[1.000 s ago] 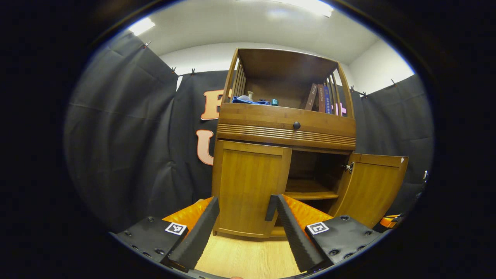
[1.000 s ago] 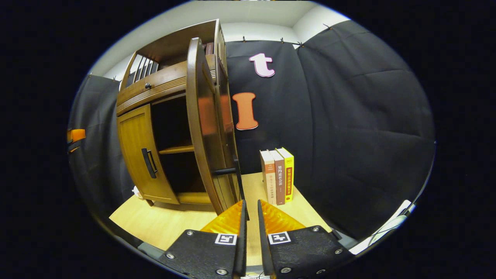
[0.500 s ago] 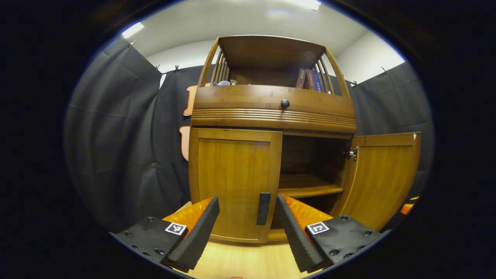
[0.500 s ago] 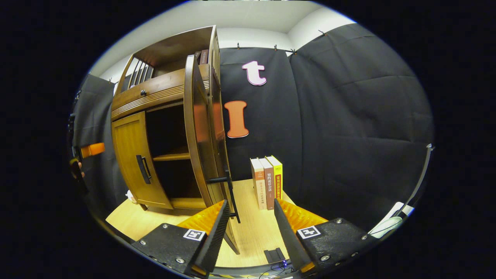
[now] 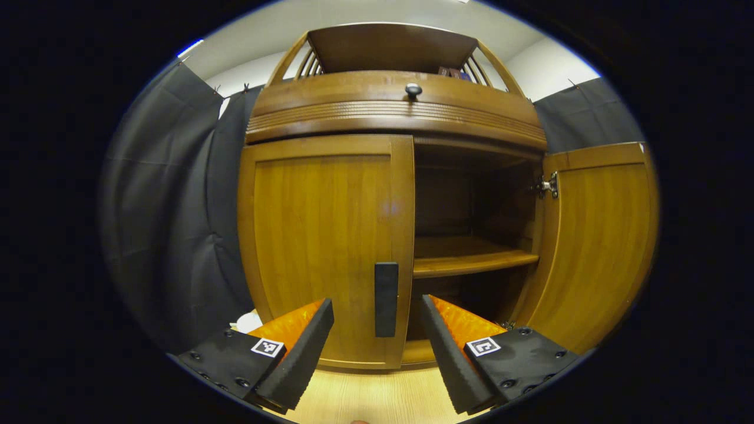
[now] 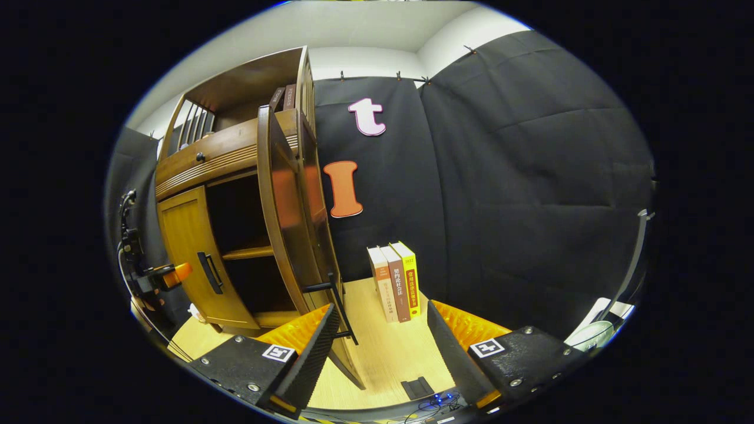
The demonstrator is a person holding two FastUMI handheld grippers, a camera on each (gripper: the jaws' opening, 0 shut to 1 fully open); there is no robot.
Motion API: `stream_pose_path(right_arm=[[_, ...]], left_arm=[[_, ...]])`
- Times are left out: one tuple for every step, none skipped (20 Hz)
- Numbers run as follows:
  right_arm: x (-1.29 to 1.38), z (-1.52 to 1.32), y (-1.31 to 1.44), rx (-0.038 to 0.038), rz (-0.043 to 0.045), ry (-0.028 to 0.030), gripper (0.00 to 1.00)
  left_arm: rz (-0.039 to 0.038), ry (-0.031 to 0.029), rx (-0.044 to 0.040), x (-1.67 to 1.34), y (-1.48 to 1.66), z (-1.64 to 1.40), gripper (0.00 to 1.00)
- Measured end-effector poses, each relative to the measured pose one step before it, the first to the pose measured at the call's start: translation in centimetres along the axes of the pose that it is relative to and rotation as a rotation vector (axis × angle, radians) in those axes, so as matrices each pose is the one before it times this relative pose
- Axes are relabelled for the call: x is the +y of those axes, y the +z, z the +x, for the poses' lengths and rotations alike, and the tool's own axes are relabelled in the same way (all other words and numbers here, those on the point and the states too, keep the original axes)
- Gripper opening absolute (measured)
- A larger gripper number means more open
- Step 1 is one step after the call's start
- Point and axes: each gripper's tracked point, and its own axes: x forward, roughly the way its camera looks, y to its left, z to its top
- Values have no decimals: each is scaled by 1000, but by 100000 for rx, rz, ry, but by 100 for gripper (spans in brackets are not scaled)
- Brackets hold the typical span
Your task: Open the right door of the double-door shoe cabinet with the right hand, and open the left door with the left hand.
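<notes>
- Black cloth panels (image 6: 530, 176) hang as the booth's walls, clipped along a top line, creased and folded in places.
- White painted wall (image 6: 359, 56) shows above the cloth; a corner of it rises at the upper right in the right gripper view.
- White ceiling (image 5: 271, 26) overhead, with a bright strip of light at its left edge in the left gripper view.
- Pale light-wood tabletop (image 6: 389, 353) forms the ground surface, grain running lengthwise.
- Three upright books (image 6: 394, 282), with tan, brown and yellow spines, stand together on the tabletop close to the black cloth.
- Small dark flat device (image 6: 417, 388) and loose thin cables (image 6: 439, 400) lie at the tabletop's near edge.
</notes>
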Motion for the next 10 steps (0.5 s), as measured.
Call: stream_pose_path(right_arm=[[-300, -7, 36, -63, -159, -987, 93], [-219, 78, 100, -235, -364, -1185, 93], [-49, 153, -46, -183, -561, -1062, 93], [-84, 14, -228, 513, -524, -934, 93], [-20, -67, -128, 590, -359, -737, 93], [-241, -118, 93, 118, -326, -675, 93], [-131, -24, 60, -245, -258, -1125, 93], [-305, 66, 248, -372, -87, -1017, 93], [-71, 53, 81, 113, -99, -631, 93], [-38, 3, -12, 256, -186, -486, 93]], left_arm=[[-586, -882, 555, -204, -495, 752, 94], [174, -264, 291, 74, -592, 846, 94], [835, 53, -235, 176, -304, 743, 94], [573, -27, -286, 60, -249, 791, 94], [241, -133, 264, -51, -345, 828, 94], [-857, -148, -154, 38, -300, 927, 94], [-1221, 105, 27, 144, -205, 777, 94], [-808, 271, 175, 266, -256, 661, 94], [-231, -394, 126, 49, -238, 671, 94], [323, -375, 220, 64, -208, 619, 95]])
